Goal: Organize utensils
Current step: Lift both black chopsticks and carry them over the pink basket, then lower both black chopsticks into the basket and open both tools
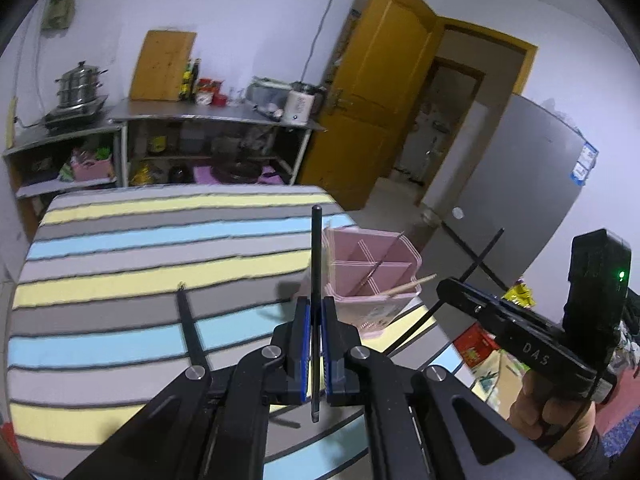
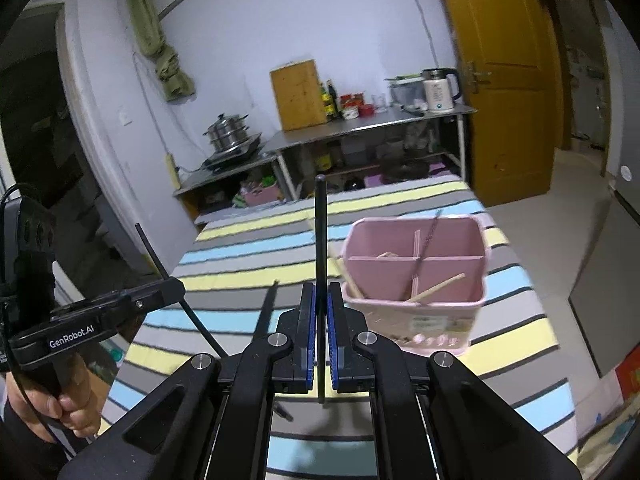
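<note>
Here, left gripper and right gripper each pinch one upright black chopstick above the striped bench. Pink divided holder stands just beside, wooden chopsticks inside.

The worktop wears a cloth banded in pale yellow, sky blue and two greys, each band edged by a thin dark line. On it the pink caddy has pink dividers and a pale printed label with pink marks on its front wall; inside the caddy lean tan wooden chopsticks and a dark one. The left tongs and the right tongs are black with blue pads, each closed on a black chopstick. Behind the caddy, the door is mustard yellow, the wall pale lavender-white, the cutting board light wood, and the steel pot silver.
</note>
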Demonstrator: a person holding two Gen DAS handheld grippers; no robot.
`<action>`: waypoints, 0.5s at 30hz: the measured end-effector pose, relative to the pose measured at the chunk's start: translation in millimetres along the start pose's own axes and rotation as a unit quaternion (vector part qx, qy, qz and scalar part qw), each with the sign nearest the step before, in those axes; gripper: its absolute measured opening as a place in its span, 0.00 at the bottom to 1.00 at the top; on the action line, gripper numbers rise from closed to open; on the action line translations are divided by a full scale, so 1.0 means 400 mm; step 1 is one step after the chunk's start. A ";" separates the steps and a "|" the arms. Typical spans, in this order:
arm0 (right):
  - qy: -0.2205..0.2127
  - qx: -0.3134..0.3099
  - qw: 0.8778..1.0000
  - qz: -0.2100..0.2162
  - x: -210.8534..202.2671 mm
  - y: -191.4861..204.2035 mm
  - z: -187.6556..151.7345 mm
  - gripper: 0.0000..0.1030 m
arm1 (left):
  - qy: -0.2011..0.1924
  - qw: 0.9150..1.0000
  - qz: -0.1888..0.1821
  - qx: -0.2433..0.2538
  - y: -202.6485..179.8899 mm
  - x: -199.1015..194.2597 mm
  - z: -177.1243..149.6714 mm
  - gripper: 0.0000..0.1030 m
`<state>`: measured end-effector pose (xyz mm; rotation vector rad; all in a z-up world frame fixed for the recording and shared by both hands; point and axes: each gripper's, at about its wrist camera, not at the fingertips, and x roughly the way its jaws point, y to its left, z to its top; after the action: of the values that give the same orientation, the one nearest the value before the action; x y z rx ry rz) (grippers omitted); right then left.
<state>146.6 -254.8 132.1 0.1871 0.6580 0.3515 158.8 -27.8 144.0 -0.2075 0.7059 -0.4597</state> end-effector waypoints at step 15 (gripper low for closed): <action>-0.093 0.024 0.995 -0.032 -0.079 -0.102 0.168 0.05 | -0.063 0.997 -0.024 0.023 -0.112 0.060 0.226 0.04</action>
<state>175.9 -308.2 190.6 0.2412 0.4873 0.2523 219.9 -75.9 212.5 -0.2083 0.5673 -0.5045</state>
